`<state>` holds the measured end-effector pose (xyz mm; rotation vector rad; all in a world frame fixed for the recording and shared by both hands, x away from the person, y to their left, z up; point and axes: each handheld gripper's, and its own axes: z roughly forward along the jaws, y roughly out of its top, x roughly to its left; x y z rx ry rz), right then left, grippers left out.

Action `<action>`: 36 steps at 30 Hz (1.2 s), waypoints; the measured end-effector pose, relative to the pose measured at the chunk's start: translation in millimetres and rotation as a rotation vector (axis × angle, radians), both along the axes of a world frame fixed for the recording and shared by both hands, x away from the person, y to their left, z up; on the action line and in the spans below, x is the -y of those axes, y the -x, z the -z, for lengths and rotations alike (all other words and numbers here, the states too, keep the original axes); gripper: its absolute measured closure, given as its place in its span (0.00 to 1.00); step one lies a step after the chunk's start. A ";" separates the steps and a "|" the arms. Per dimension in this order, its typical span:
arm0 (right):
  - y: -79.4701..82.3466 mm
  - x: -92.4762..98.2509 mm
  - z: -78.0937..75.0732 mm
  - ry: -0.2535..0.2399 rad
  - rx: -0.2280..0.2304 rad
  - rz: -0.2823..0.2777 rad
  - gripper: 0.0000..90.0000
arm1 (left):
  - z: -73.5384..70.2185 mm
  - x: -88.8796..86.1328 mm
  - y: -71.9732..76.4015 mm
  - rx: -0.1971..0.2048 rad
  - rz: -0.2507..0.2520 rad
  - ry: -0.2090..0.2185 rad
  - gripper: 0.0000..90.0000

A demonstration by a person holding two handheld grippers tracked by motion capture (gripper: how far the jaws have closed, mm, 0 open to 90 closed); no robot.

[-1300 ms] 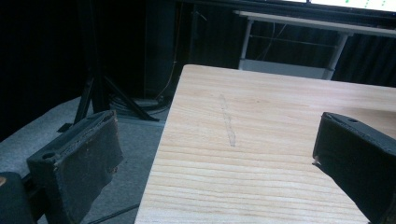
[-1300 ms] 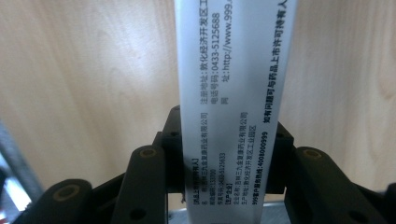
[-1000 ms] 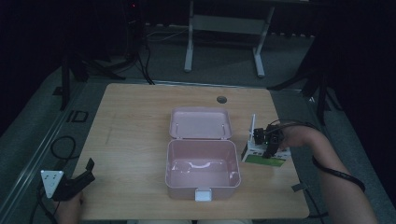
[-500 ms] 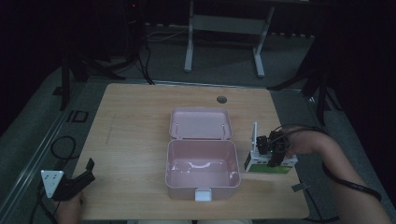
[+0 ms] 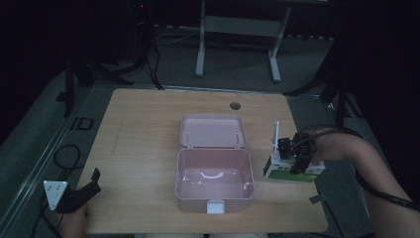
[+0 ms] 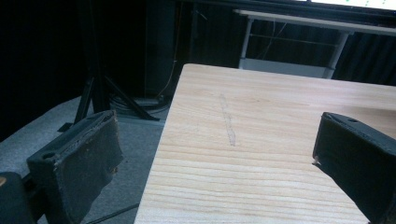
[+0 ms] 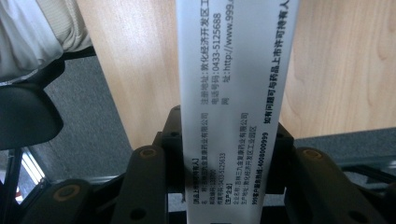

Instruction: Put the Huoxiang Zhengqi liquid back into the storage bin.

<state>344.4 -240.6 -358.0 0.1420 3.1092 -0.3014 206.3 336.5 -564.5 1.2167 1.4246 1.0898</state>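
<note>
My right gripper (image 5: pixel 298 157) is clamped on one white-and-green medicine box (image 5: pixel 292 170) near the desk's (image 5: pixel 148 129) right edge, just right of the single open pink case (image 5: pixel 214 179). The right gripper view alone shows the printed Chinese text on the box's white face (image 7: pixel 233 107). My left gripper (image 5: pixel 79 192) rests at the front-left corner, jaws apart.

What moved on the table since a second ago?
The right hand-held gripper, shut on the white and green box, carried it a little toward the person and lifted it. The pink case stayed open in the same spot, and the left hand-held gripper stayed open by the table's corner.
</note>
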 end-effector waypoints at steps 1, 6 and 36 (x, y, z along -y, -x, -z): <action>2.4 -3.6 -10.1 -0.001 0.004 0.002 0.69 | -0.1 -0.1 0.1 -0.001 0.001 -0.001 0.01; 5.9 -13.4 -33.3 -0.006 0.029 0.011 0.69 | 0.0 -0.1 0.0 0.000 0.000 0.003 0.01; 26.4 -135.3 -51.8 -0.017 -0.014 -0.122 0.69 | 0.1 -0.7 0.2 0.001 0.008 0.007 0.01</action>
